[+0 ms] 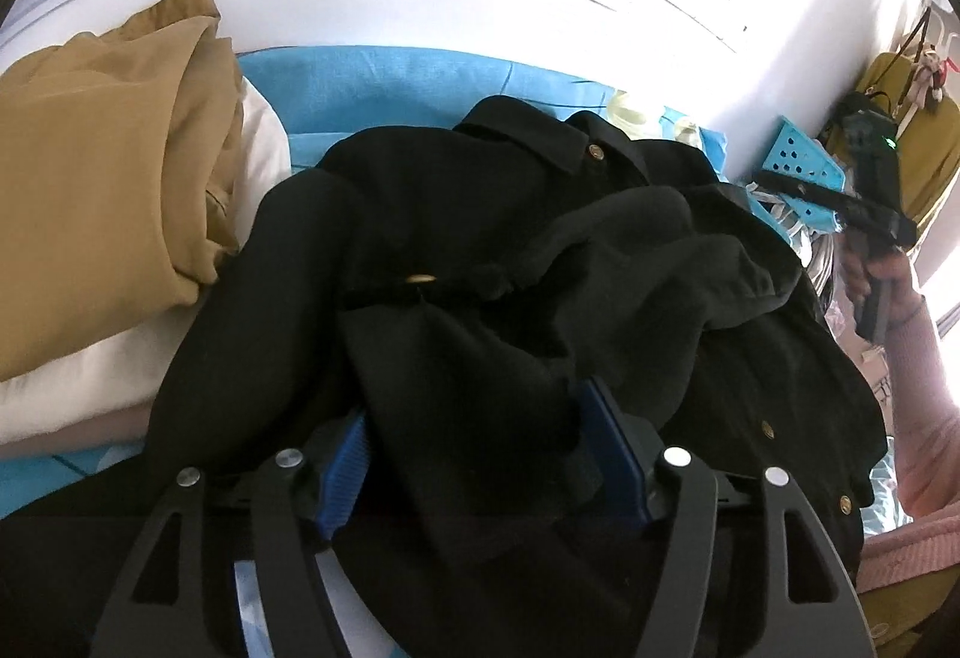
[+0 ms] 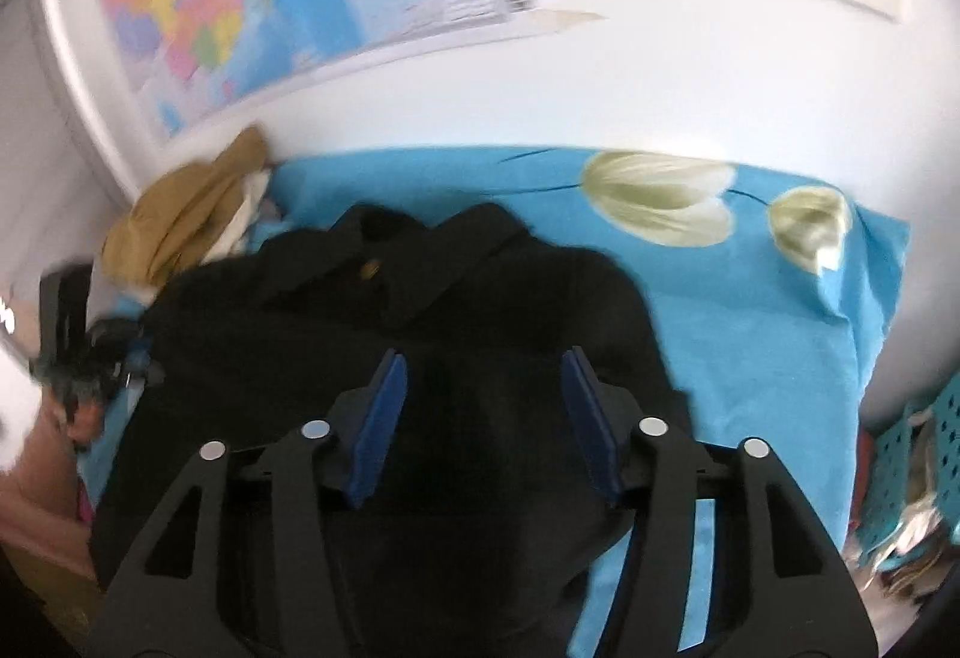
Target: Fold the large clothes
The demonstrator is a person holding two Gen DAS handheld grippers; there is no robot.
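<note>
Black coat [image 1: 480, 262] w/ gold buttons is lying crumpled on the blue tulip-print bedsheet [image 2: 750, 310], collar pointing toward the wall. Left gripper [image 1: 480, 454] is hovering over the near hem, jaws standing apart w/ a hump of black fabric bunching up between the blue pads, not pinched afaict. Right gripper [image 2: 480, 418] is hanging over the coat too, jaws open, nothing gripped (that view's kinda blurry). Tan garment [image 1: 114, 214] is sitting piled beside the coat.
</note>
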